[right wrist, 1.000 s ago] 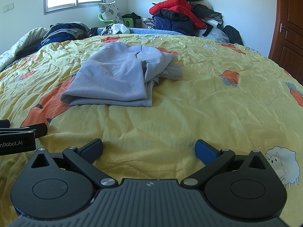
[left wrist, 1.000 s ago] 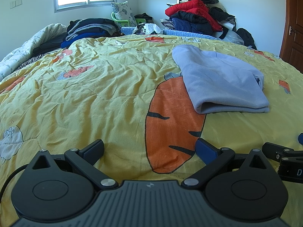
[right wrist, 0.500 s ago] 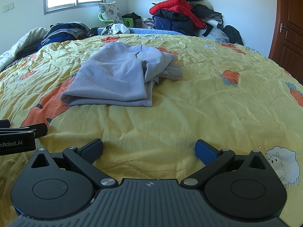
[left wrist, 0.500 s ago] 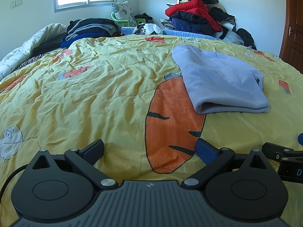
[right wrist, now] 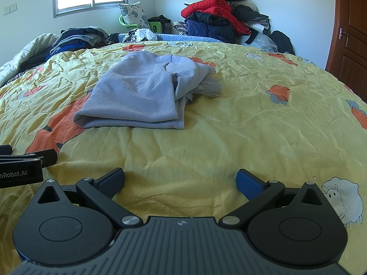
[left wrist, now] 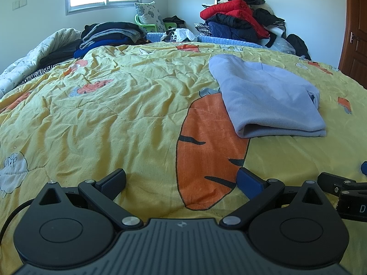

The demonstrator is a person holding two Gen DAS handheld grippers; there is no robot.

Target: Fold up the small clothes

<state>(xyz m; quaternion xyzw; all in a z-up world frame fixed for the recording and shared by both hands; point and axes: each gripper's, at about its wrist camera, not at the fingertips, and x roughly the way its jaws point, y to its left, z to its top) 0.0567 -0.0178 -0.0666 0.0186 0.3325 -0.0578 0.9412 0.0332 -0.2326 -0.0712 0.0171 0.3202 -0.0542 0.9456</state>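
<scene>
Both tools, left (left wrist: 181,182) and right (right wrist: 180,181), gape wide, empty. Garment (right wrist: 135,94) at 11 o'clock: loose lace edge, probably, may unfold if pinched.

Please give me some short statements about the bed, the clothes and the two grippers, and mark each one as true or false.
1. The left gripper is shut on the lilac garment. False: its jaws are wide open and hold nothing; the garment lies farther up the bed.
2. The lilac garment lies folded on the yellow quilt. True.
3. The right gripper is open and empty. True.
4. A red jacket lies in the clothes pile by the far wall. True.
5. The lilac garment lies on top of that pile. False: it lies on the quilt, apart from the pile.
</scene>
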